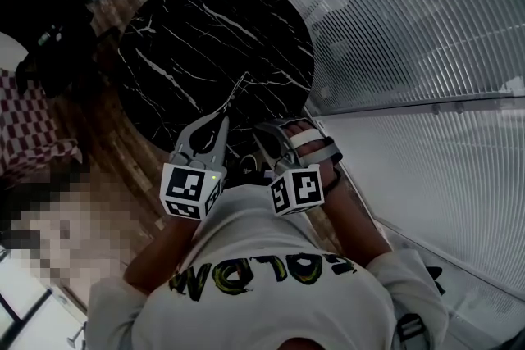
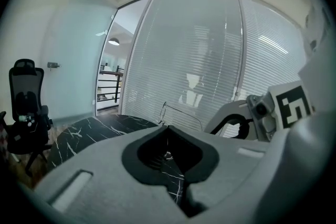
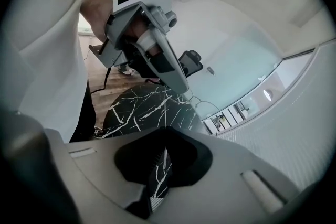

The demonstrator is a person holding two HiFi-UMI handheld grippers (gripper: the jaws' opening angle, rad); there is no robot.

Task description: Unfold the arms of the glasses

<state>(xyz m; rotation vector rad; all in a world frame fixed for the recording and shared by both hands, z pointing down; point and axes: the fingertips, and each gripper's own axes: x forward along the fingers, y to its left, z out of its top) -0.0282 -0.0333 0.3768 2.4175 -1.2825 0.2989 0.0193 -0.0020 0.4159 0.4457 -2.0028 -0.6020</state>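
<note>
Thin wire-frame glasses hang over the near edge of a round black marble table. My left gripper is shut on one end of the frame, and the wire rises straight from its closed tips. My right gripper is close beside it to the right, with its jaws closed. In the right gripper view the wire runs from the left gripper toward my own closed tips. In the left gripper view the wire ends at the right gripper, which looks shut on a glasses arm.
Both grippers are close to the person's white shirt. A wall of glass with blinds runs right of the table. A black office chair stands at the far left on the wooden floor. A red checked cloth lies left.
</note>
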